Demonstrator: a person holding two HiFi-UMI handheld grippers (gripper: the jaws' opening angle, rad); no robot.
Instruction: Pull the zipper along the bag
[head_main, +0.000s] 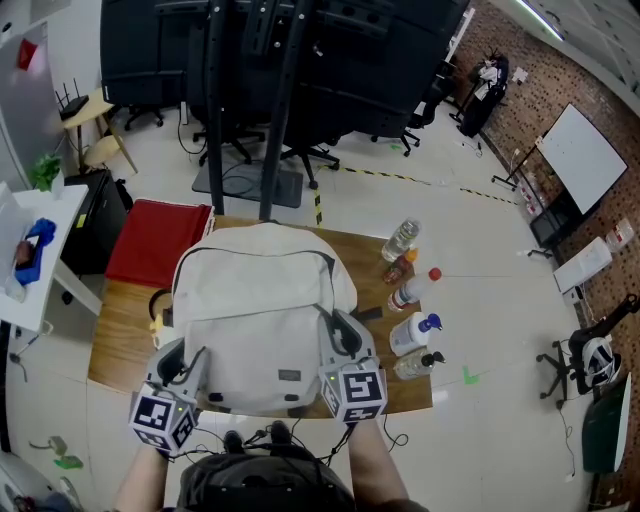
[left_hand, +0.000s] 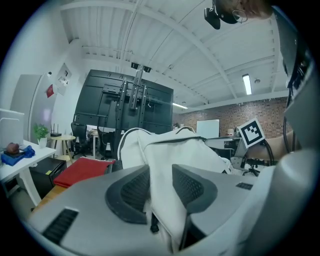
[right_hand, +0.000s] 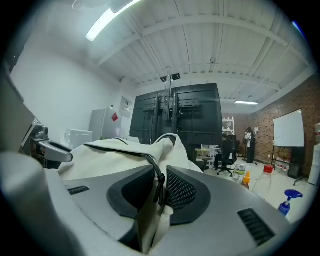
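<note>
- 1 red item (head_main: 155, 240) is seen at the far left, partly on the table (head_main: 115, 340) and just beside the bag.
- 1 table is counted; its wood top shows on both sides of the bag.
- 2 forearms (head_main: 140, 482) are seen at the bottom of the head view, 1 behind each gripper.
- 1 left gripper (head_main: 188, 362) is held at the bag's near left corner, with its marker cube toward the person and its jaws pointed away, across the table.
- Its pads (left_hand: 127, 192) are set well apart; a loose fold of white bag cloth rises between them, and no firm grip on it is made out.
- 1 bag (head_main: 262, 320), a white backpack, is laid flat in the middle of the table between the 2 grippers, its dark zipper line curving along the right side.
- 1 right gripper (head_main: 345, 338) is held at the bag's near right side, cube toward the person, jaws pointed forward and level with the left one.
- Its pads (right_hand: 182, 190) are drawn nearly together on 1 pull (right_hand: 160, 179), a dark knotted cord, with bag cloth caught below it.
- 5 bottles (head_main: 412, 333) are stood in a loose row on the table's right edge, near the bag but apart from it.
- 1 whiteboard (head_main: 583, 155) is seen on the floor at the far right.
</note>
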